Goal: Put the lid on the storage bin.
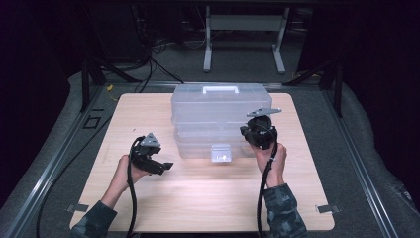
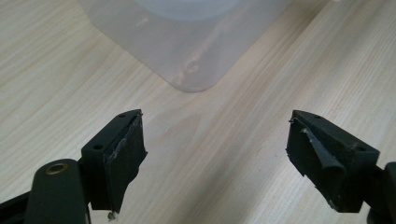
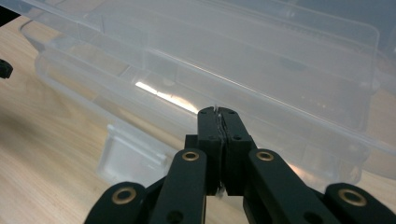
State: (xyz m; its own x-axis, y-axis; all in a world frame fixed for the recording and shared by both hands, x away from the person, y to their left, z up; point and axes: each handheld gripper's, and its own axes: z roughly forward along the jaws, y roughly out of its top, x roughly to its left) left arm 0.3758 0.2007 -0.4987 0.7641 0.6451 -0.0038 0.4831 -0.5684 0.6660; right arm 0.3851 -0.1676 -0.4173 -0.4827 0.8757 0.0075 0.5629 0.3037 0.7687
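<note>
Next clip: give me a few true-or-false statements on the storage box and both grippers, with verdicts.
1. The clear plastic storage box stands on the wooden table. True.
2. The left gripper is shut on the box's corner. False: its jaws stand wide apart with nothing between them, and the corner lies beyond them.
3. The right gripper has its jaws together, right at the box's near wall. True.
4. The box's white handle is held by a gripper. False: it sits free on the lid.
5. The front latch faces the person. True.
</note>
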